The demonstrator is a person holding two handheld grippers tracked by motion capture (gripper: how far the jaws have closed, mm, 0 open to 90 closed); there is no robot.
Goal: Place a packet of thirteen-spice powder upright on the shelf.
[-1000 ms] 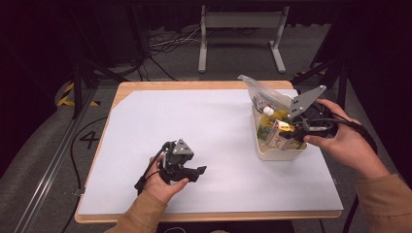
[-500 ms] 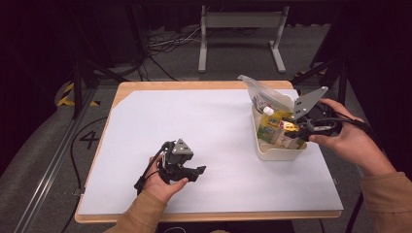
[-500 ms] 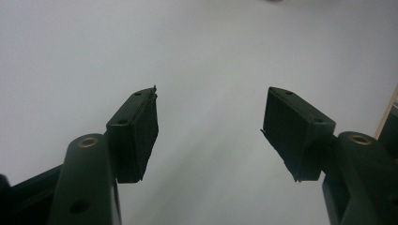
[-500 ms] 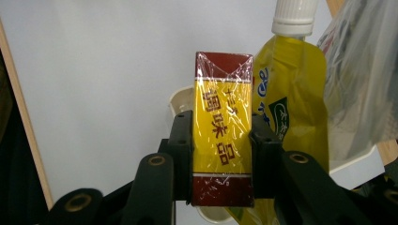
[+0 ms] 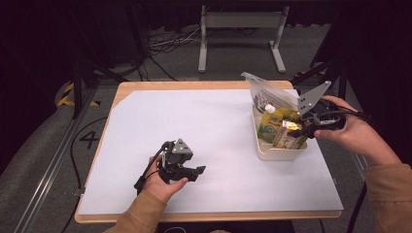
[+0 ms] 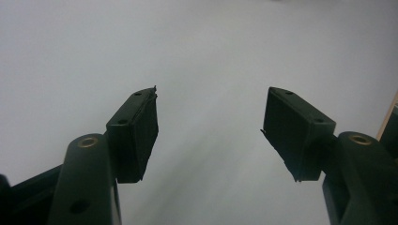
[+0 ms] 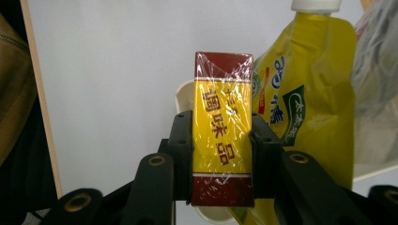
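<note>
— High view?
— Left gripper (image 5: 196,172) rests low on the table (image 5: 214,121); right gripper (image 5: 297,127) holds a box (image 5: 289,125) over the tub (image 5: 279,151).

— Left gripper view?
— Jaws apart above bare table (image 6: 197,56).

— Right gripper view?
— Gripper (image 7: 220,154) clamped on the yellow box (image 7: 222,131), beside a pouch (image 7: 305,84).

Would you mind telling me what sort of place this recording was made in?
Probably a lab or studio set up for recording. A white-covered table stands on grey carpet among dark curtains, loose floor cables and a metal stand, with floor rails alongside.
</note>
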